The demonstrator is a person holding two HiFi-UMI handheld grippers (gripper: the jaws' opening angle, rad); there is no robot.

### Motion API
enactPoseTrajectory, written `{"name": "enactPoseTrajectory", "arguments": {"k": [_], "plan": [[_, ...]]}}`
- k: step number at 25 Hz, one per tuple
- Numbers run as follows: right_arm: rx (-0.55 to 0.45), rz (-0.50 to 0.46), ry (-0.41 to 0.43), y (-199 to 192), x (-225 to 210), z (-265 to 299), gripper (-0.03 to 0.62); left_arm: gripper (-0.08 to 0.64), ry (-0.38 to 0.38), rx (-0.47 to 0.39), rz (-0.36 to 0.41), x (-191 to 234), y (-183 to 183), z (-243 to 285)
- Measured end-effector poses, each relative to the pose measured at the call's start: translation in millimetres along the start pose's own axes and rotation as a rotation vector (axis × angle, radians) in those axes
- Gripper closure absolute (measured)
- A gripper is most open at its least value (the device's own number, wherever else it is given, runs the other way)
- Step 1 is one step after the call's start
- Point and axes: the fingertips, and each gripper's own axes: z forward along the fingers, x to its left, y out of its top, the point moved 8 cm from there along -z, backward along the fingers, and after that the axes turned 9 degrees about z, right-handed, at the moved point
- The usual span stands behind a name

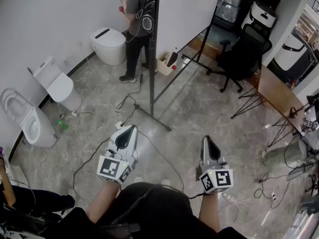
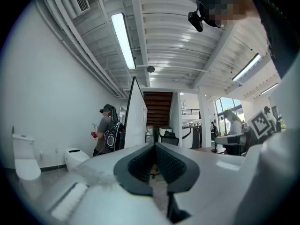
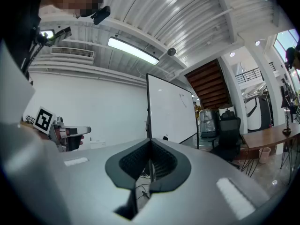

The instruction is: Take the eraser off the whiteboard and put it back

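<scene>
A workshop-like test hall: loose-standing toilets [image 1: 108, 45], whiteboard [image 1: 185, 9], office chair [image 1: 244, 54], trailing cables [image 1: 125, 102].

The grey right gripper [image 3: 150, 142], jaws together and empty, faces a white, black-framed whiteboard [image 3: 171, 111] standing well beyond its tips.

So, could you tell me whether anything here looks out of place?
Yes: three toilets stand along the left wall of an open workroom, near the whiteboard and an office chair, which is odd; loose cables trail across the floor.
</scene>
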Motion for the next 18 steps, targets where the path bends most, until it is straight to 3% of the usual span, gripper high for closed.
{"name": "enactPoseTrajectory", "arguments": {"k": [18], "plan": [[0.005,0.003,0.051,1.9,-21.3,4.2,0.583,0.555,0.035,0.004,-0.025,-13.6,-1.1,18.3]]}}
